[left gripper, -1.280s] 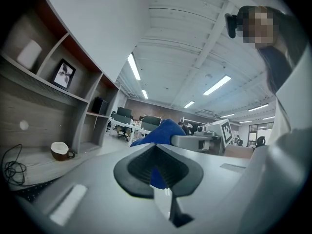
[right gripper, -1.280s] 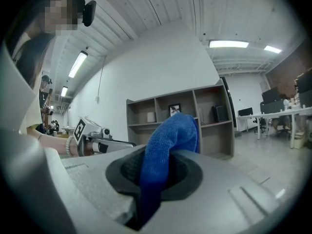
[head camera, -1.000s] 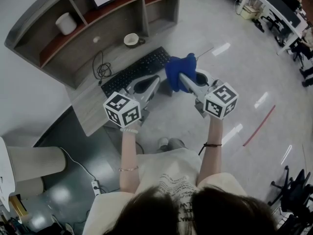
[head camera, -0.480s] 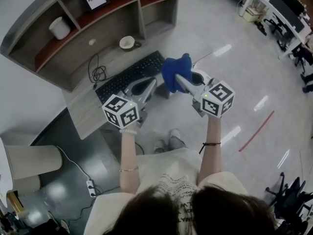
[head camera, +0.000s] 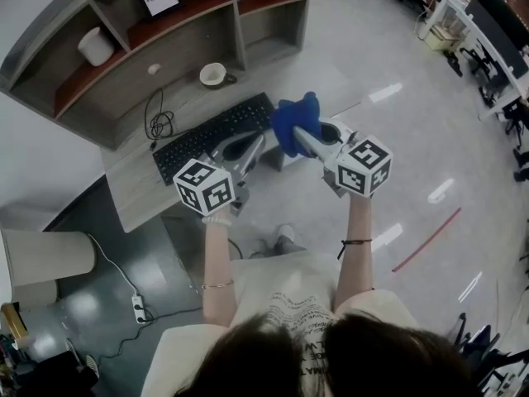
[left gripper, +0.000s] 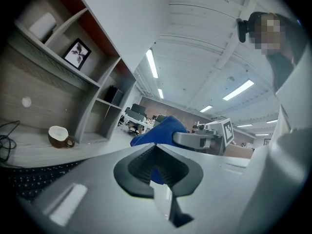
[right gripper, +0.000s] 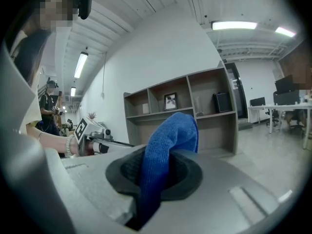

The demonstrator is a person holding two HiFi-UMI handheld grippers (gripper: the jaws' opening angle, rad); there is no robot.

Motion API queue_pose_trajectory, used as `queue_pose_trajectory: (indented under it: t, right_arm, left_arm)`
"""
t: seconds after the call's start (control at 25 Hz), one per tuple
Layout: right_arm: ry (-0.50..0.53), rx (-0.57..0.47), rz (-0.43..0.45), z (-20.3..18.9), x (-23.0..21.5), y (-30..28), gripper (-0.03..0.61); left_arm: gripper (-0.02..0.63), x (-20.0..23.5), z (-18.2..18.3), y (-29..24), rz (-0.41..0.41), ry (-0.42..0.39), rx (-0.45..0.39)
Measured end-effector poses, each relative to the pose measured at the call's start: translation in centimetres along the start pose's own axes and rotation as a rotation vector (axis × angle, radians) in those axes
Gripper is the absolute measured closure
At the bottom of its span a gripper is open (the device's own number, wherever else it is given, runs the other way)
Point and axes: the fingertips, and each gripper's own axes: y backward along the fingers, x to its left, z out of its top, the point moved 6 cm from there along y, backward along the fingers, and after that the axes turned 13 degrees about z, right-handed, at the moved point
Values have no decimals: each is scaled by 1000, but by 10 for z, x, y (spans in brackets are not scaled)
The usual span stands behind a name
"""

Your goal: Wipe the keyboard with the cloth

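Two risks stand out from where your tools are. Your right gripper (head camera: 299, 131) is clamped on the blue cloth (head camera: 293, 116), but most of it bunches up past the jaw tips and only a narrow strip runs down through them. If you drag it across keys, that strip may pull loose, or the hard tips may catch a keycap instead of the fabric.

Your left gripper (head camera: 246, 145) has its jaws together with nothing between them, just beside the right one. The keyboard (head camera: 211, 135) lies ahead of and below both tools, and the cloth looks clear of it. Nothing pins the keyboard, so a firm stroke could shove it along the desk (head camera: 140, 190) toward the mug (head camera: 213, 74) or the coiled cable (head camera: 157, 124) beyond it.
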Motion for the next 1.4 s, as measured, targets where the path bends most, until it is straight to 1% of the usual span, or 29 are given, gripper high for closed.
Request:
queue_pose_trajectory:
  t: [0.16,0.36,0.76,1.0,1.24,1.4]
  right_arm:
    - [-7,9,22,-2,-13,-2,526]
    - [-13,17,41,-4,-22,-5,526]
    - [-44,24,43,-8,-46,-18,526]
    - [-80,43,35,-17,-61,-31,526]
    - [-111,67,24,-23,-79,-47,526]
    - [-119,69,9,-24,-90,-56,526]
  left_arm:
    - [626,3,-7,-8,29,14,20]
    - [626,7,-12,-12,57,44,17]
    - [626,24,-16,-22,82,76,35]
    - [626,41,-25,-34,76,107,79]
    - [626,68,-37,-47,67,170,102]
    - [626,83,-39,-56,60,182,116]
